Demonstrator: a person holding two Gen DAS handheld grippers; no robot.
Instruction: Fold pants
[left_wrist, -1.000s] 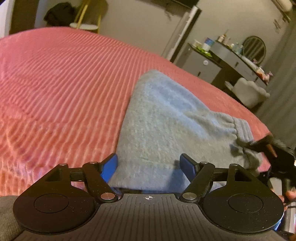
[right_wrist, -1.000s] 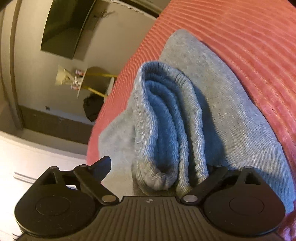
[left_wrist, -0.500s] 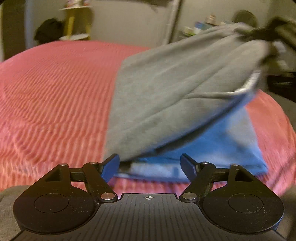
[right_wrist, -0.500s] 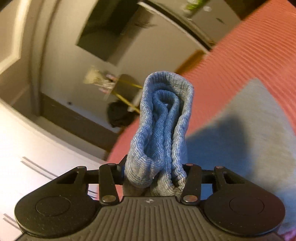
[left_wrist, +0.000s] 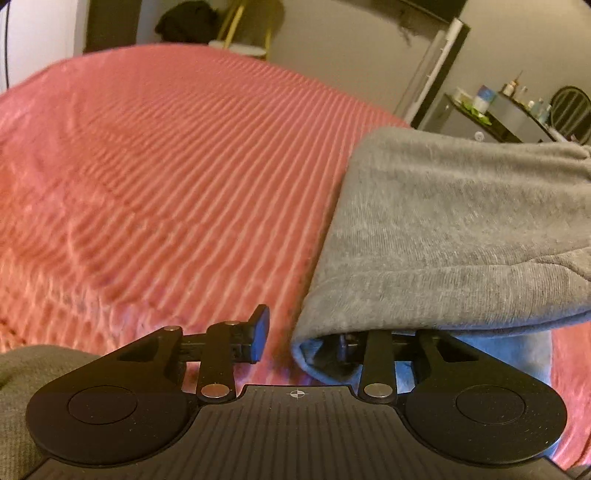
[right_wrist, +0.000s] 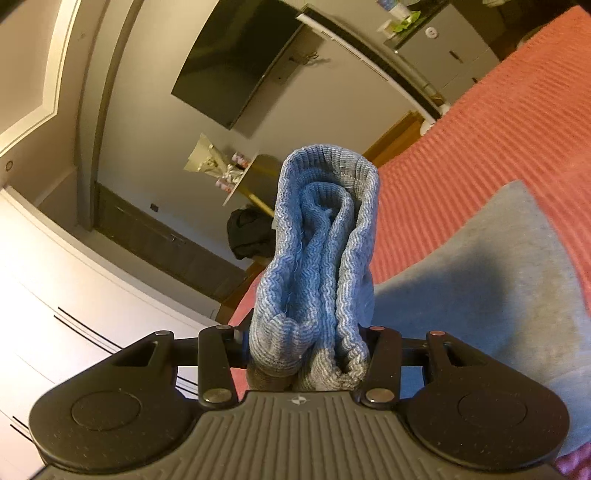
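Observation:
Grey sweatpants (left_wrist: 461, 221) lie folded on a pink ribbed bedspread (left_wrist: 166, 166). In the left wrist view their near corner drapes over the right finger of my left gripper (left_wrist: 301, 338); the left finger (left_wrist: 258, 332) is bare, and the jaws stand partly apart with fabric between them. In the right wrist view my right gripper (right_wrist: 306, 350) is shut on the bunched ribbed cuffs (right_wrist: 325, 251) and holds them up above the rest of the pants (right_wrist: 498, 295).
The bedspread (right_wrist: 461, 147) stretches far to the left of the pants. A wall TV (right_wrist: 240, 62), a stool with a dark bag (right_wrist: 251, 236) and a cluttered dresser (left_wrist: 498, 110) stand beyond the bed. White wardrobe doors (right_wrist: 74, 295) are at left.
My right gripper closed on the cuffs and lifted them off the bed. The pants' upper layer rose, then settled over my left gripper, whose jaws narrowed around the near corner.

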